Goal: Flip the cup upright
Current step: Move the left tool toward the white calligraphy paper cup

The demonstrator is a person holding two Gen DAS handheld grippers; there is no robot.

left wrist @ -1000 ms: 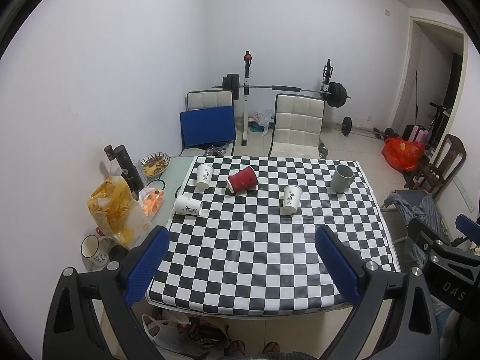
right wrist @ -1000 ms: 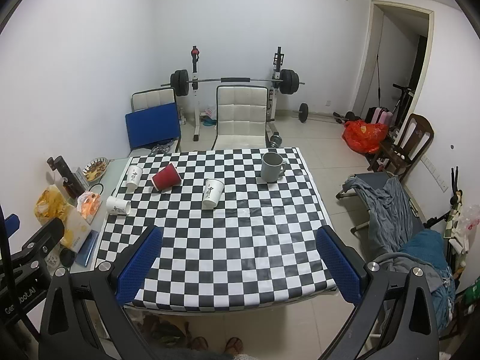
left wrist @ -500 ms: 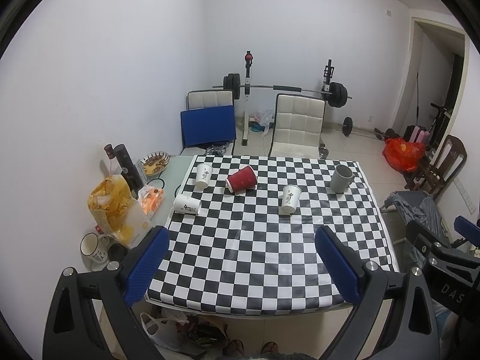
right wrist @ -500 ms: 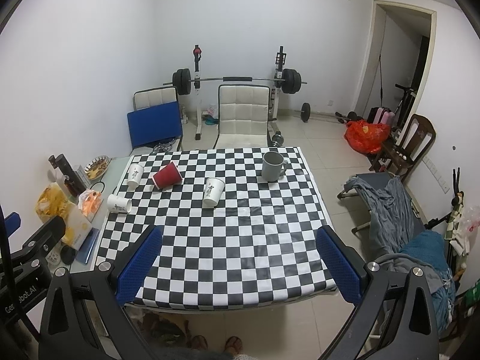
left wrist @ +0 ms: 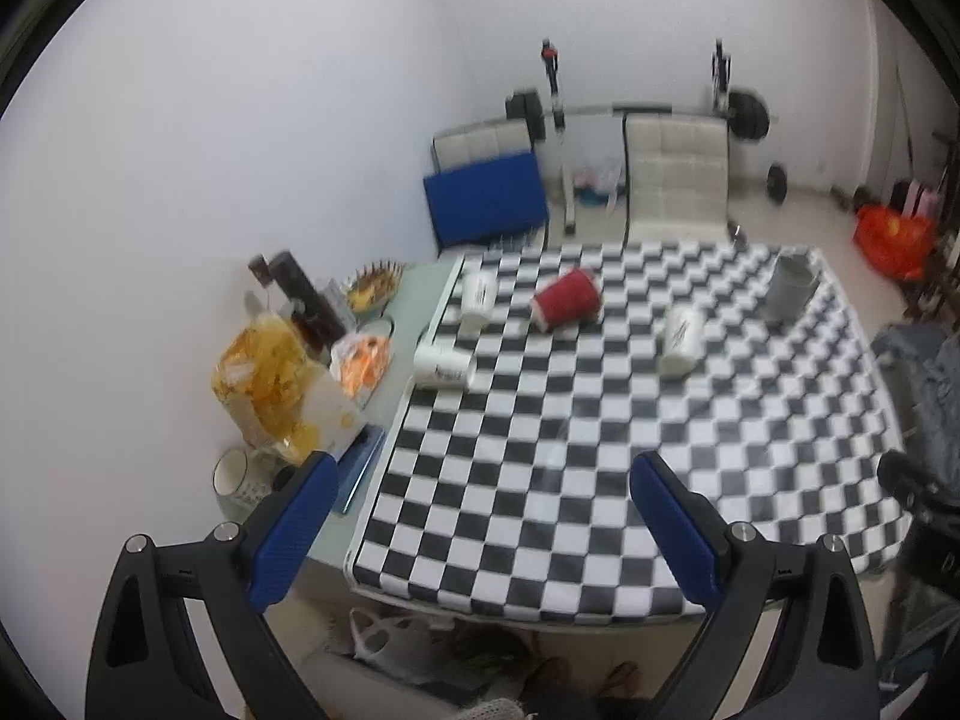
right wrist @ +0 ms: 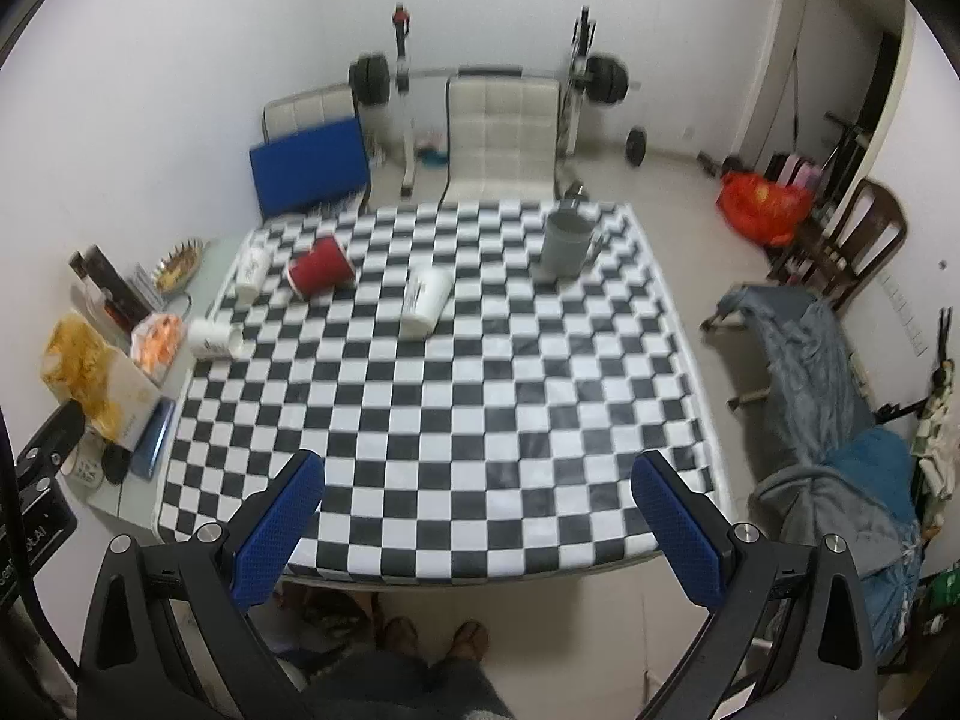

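On the checkered table (left wrist: 600,480) (right wrist: 456,420) a red cup (left wrist: 566,299) (right wrist: 320,267) lies on its side at the far left. A white paper cup (left wrist: 444,365) (right wrist: 214,339) lies on its side near the left edge. Another white cup (left wrist: 680,340) (right wrist: 426,302) stands mouth down near the middle, and a third (left wrist: 478,294) (right wrist: 252,273) stands left of the red cup. A grey mug (left wrist: 791,290) (right wrist: 565,243) stands at the far right. My left gripper (left wrist: 480,534) and my right gripper (right wrist: 480,531) are open and empty above the near table edge.
A side shelf on the left holds a snack bag (left wrist: 264,378), an orange packet (left wrist: 360,360), a dark bottle (left wrist: 300,294), a bowl (left wrist: 373,287) and a mug (left wrist: 235,478). Chairs (right wrist: 501,126) and a barbell rack stand behind the table. A clothes-draped chair (right wrist: 840,420) stands to the right.
Both grippers have moved forward and down toward the table, so the table looks larger. The left view has also swung slightly left. No cup has moved.
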